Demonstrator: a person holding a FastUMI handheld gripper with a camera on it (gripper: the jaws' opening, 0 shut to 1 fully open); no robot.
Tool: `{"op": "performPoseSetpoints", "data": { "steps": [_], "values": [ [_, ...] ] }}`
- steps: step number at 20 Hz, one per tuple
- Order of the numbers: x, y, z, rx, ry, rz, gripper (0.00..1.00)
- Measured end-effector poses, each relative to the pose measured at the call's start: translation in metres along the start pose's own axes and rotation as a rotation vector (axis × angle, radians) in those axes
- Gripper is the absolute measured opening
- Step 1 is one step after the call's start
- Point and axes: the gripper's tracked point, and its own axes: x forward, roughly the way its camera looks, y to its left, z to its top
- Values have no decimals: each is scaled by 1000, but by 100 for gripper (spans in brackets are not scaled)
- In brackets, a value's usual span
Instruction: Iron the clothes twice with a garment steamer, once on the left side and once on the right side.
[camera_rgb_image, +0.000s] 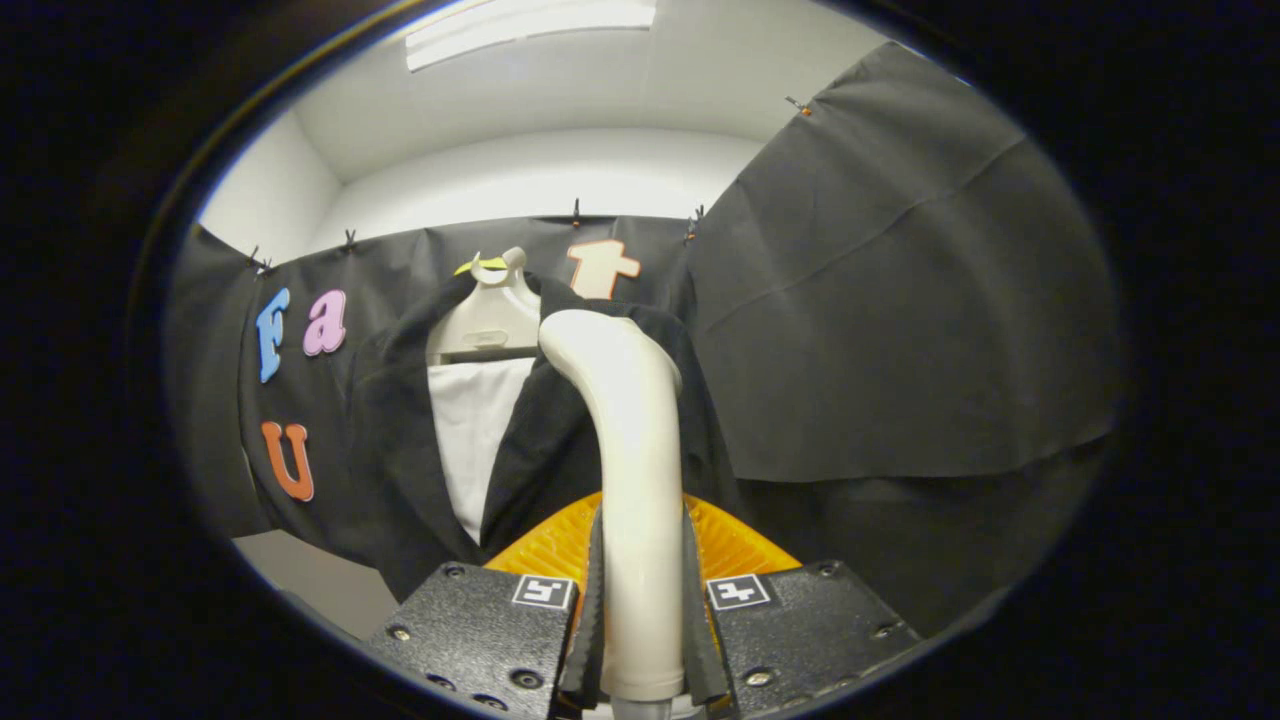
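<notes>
Glossy smooth plastic steamer handle (640, 480) clamped between the tool (642, 640) fingers, matt dark cloth jacket (400, 450).

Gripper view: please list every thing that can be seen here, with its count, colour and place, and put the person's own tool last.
garment steamer: one, cream white handle, upright between the fingers, its head bent toward the jacket.
orange part: one, ribbed, low behind the steamer handle, just beyond the fingers; what it is I cannot tell.
jacket: one, black, on the hanger, open at the front, ahead of the fingers.
white garment: one, white, inside the open jacket.
hanger: one, cream white, at the jacket's collar, against the booth wall.
ceiling light: one, white, overhead.
gripper: one, shut on the steamer handle, both fingers pressing its sides.
</notes>
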Motion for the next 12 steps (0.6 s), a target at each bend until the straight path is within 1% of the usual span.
{"op": "performPoseSetpoints", "data": {
  "steps": [5,12],
  "values": [
    [-11,-5,-19,-23,35,-27,36],
    [-20,-5,-63,-35,112,-59,36]
  ]
}}
